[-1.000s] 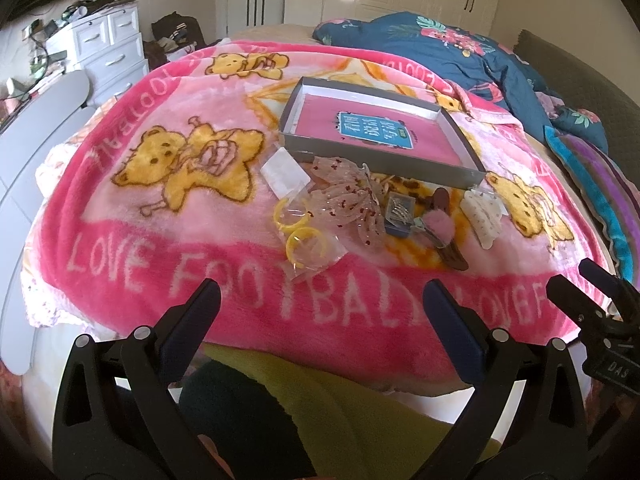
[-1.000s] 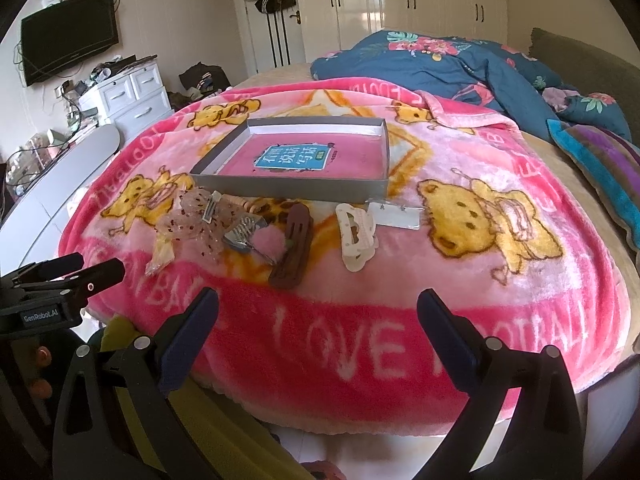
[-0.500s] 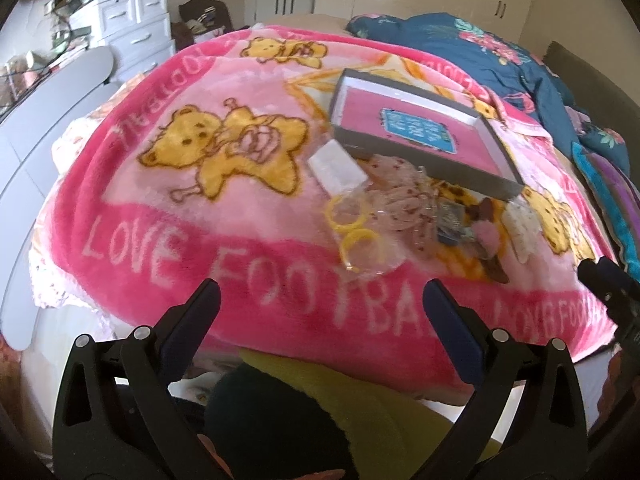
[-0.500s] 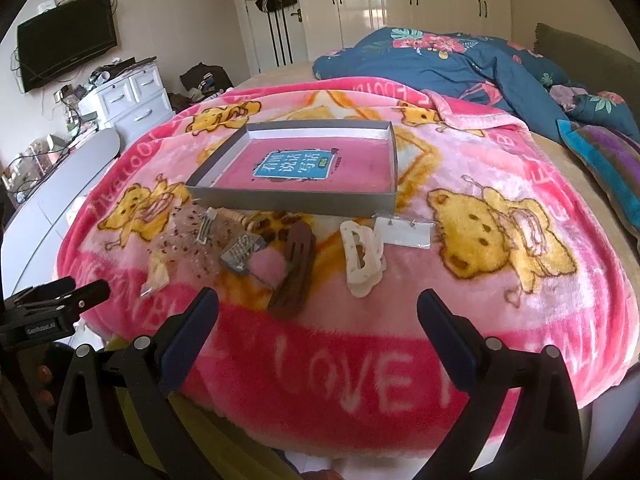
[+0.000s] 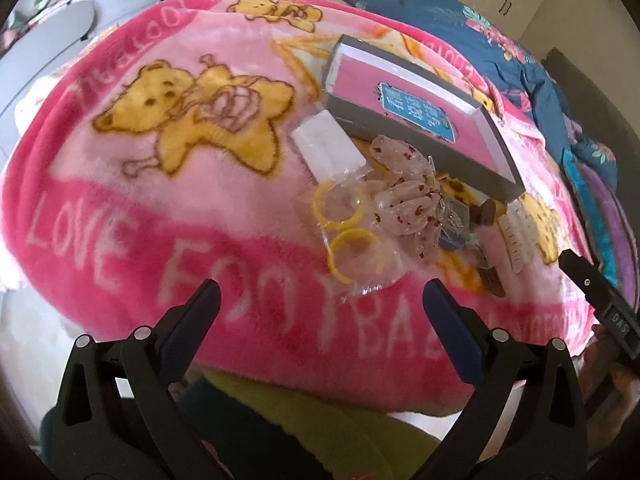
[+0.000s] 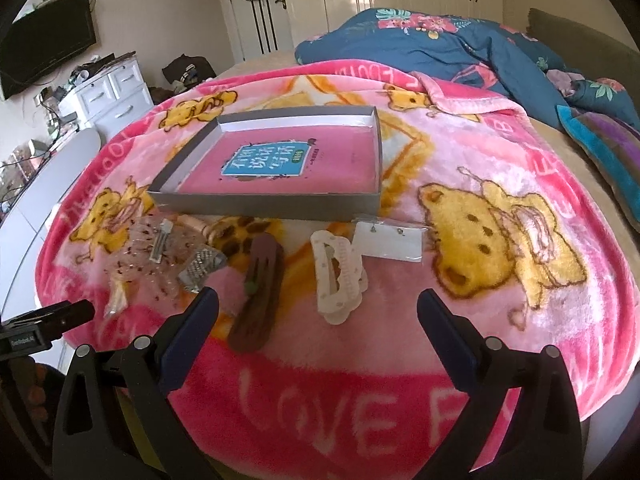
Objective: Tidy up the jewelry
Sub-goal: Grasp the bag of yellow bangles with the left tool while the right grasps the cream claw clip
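Note:
A shallow grey box [image 6: 276, 202] [image 5: 440, 148] with a pink book inside lies on the pink bear blanket. In front of it is a scatter of accessories: a brown hair clip [image 6: 258, 296], a cream claw clip [image 6: 338, 276], a white earring card [image 6: 390, 242], a silver barrette [image 6: 160, 246], a glittery clip [image 6: 202, 268], clear dotted bags [image 5: 404, 200] and yellow rings in a clear bag [image 5: 348, 236]. My left gripper [image 5: 320, 300] stands open just short of the yellow rings. My right gripper [image 6: 318, 304] stands open near the brown and cream clips. Both hold nothing.
The blanket [image 6: 460, 184] drapes over the bed's near edge. A blue floral duvet [image 6: 440, 44] and striped pillow [image 6: 608, 140] lie at the back right. White drawers [image 6: 112, 92] and a wall TV [image 6: 48, 60] stand left. A yellow-green garment [image 5: 320, 420] is below my left gripper.
Both grippers have moved forward and closer to the bed, so the accessories look larger. The left view has swung left and tilted. Nothing on the blanket has moved.

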`<control>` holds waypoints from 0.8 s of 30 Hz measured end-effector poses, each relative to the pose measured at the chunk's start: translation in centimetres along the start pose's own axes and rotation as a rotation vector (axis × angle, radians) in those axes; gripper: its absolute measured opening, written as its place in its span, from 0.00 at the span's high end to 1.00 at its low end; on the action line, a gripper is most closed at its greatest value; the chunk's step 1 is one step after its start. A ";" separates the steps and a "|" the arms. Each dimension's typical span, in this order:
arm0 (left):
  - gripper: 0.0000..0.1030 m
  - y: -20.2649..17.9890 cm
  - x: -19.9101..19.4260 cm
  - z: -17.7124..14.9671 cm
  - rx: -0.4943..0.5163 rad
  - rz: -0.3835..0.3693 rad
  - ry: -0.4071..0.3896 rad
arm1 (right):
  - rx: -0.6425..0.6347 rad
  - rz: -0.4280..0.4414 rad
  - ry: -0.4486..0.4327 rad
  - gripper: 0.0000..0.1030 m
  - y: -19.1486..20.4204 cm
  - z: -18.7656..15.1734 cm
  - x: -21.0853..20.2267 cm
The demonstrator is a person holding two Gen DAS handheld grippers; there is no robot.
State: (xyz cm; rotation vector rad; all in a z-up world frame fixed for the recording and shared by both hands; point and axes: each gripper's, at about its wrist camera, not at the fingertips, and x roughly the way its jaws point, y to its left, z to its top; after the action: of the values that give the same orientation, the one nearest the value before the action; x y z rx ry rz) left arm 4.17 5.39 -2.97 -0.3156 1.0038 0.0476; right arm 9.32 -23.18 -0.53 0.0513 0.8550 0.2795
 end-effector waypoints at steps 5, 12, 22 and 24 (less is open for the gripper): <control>0.23 -0.9 2.4 1.1 0.013 -0.016 0.045 | 0.017 0.001 0.012 0.04 -0.7 0.5 1.1; 0.53 -1.9 4.3 2.0 0.055 0.009 0.060 | 0.057 0.011 0.054 0.04 -1.9 0.7 3.1; 0.60 -0.3 2.3 1.1 0.055 -0.023 0.030 | 0.084 0.021 0.126 0.36 -2.4 0.8 7.2; 0.61 0.0 1.5 0.9 0.057 -0.038 0.021 | 0.078 0.030 0.123 0.53 -2.4 0.7 7.5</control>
State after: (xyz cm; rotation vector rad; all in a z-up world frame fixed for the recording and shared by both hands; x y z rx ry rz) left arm 5.70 5.44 -3.79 -0.2838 1.0178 -0.0191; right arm 15.05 -23.45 -6.01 0.1211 0.9878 0.2796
